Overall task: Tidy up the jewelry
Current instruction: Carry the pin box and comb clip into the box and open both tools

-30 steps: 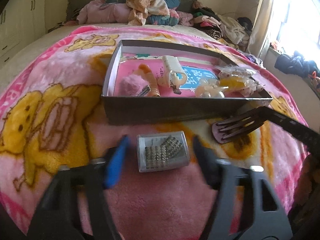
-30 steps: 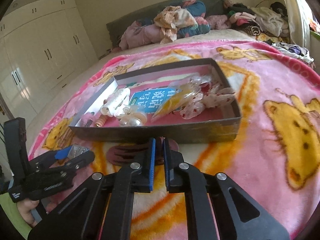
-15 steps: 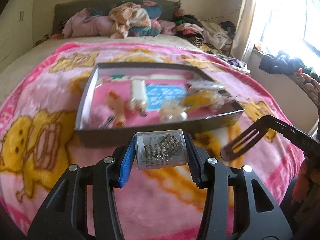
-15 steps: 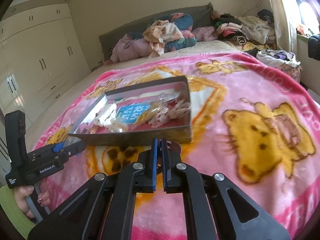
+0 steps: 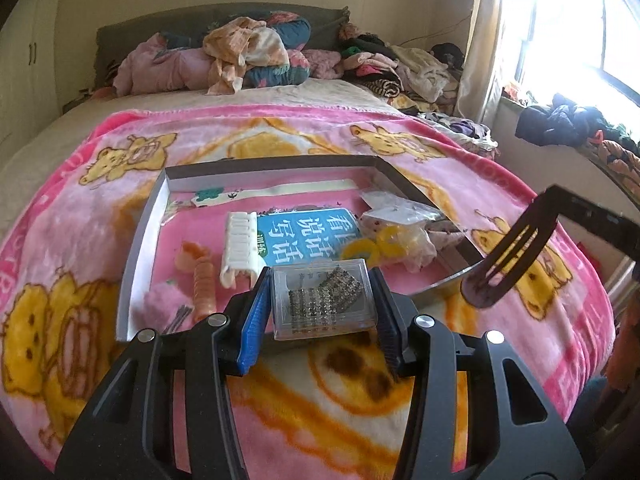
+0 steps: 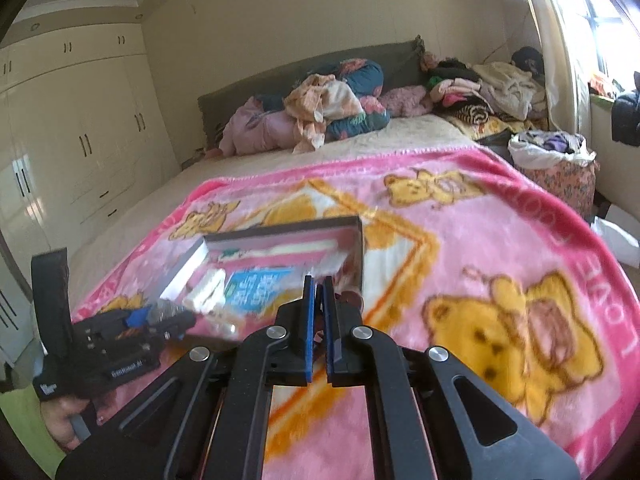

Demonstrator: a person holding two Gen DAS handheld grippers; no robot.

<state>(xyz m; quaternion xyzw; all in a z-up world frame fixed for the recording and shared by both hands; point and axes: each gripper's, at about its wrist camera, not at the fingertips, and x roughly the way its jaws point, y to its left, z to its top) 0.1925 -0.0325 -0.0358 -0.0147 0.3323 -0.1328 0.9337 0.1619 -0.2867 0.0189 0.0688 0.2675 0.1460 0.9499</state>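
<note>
My left gripper (image 5: 320, 300) is shut on a clear plastic case of rhinestone jewelry (image 5: 324, 298) and holds it above the near edge of the shallow grey box (image 5: 138, 240). The box lies on the pink blanket and holds a white comb (image 5: 240, 244), a blue card (image 5: 304, 232), an orange hair clip (image 5: 204, 284) and bagged items (image 5: 396, 224). My right gripper (image 6: 317, 292) is shut on a dark pink hair clip (image 5: 504, 264), held in the air right of the box; only its tip (image 6: 352, 300) shows in the right wrist view. The box also appears there (image 6: 356, 248).
The pink bear-print blanket (image 5: 360, 400) covers the bed. Piled clothes (image 5: 248, 56) lie along the headboard and by the window (image 5: 420, 68). White wardrobes (image 6: 80, 140) stand at the left. A bag of clothes (image 6: 552, 160) sits beside the bed.
My left gripper closed on the clear case and lifted it off the blanket toward the box. My right gripper rose with the hair clip, away from the blanket.
</note>
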